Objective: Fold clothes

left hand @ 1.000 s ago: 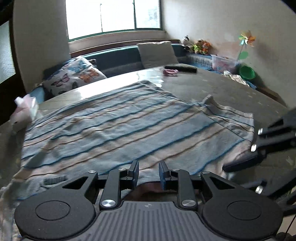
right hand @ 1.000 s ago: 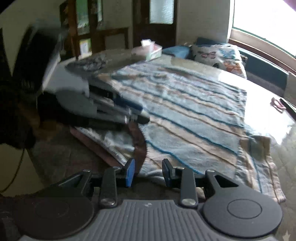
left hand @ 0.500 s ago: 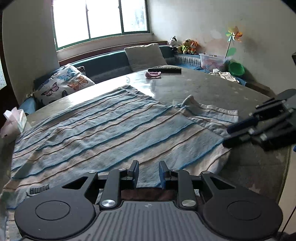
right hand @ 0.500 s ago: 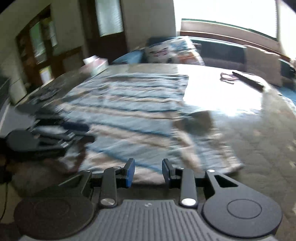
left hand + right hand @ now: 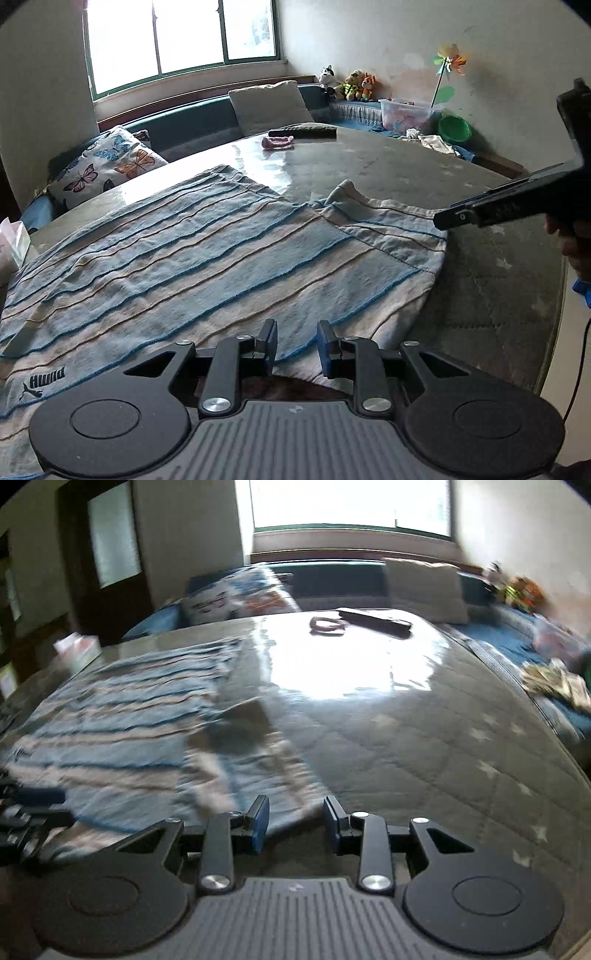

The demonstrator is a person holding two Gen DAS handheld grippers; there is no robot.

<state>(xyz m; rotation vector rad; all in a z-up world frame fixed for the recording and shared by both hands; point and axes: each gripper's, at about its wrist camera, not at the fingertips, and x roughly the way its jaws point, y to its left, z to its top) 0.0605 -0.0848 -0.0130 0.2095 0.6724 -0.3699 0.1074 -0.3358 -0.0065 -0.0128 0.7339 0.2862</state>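
Note:
A blue and beige striped shirt (image 5: 192, 258) lies spread flat on the round table (image 5: 480, 288), its short sleeve (image 5: 380, 221) pointing right. My left gripper (image 5: 297, 345) is open over the shirt's near hem, nothing between its fingers. In the left wrist view the right gripper (image 5: 448, 218) hangs above the sleeve's end; its jaws look close together from the side. The right wrist view is blurred: my right gripper (image 5: 295, 825) is open above the sleeve (image 5: 258, 775), with the shirt (image 5: 122, 720) stretching left. The left gripper (image 5: 33, 812) shows at the left edge.
A pink scrunchie (image 5: 277, 141) and a dark remote (image 5: 303, 132) lie at the table's far side. A tissue box (image 5: 13, 240) stands at the left. A bench with cushions (image 5: 107, 166), soft toys and a green bowl (image 5: 455, 128) runs behind the table.
The right gripper has swung from beside the left gripper out to the right, over the sleeve. The left gripper has drawn back a little toward the near hem.

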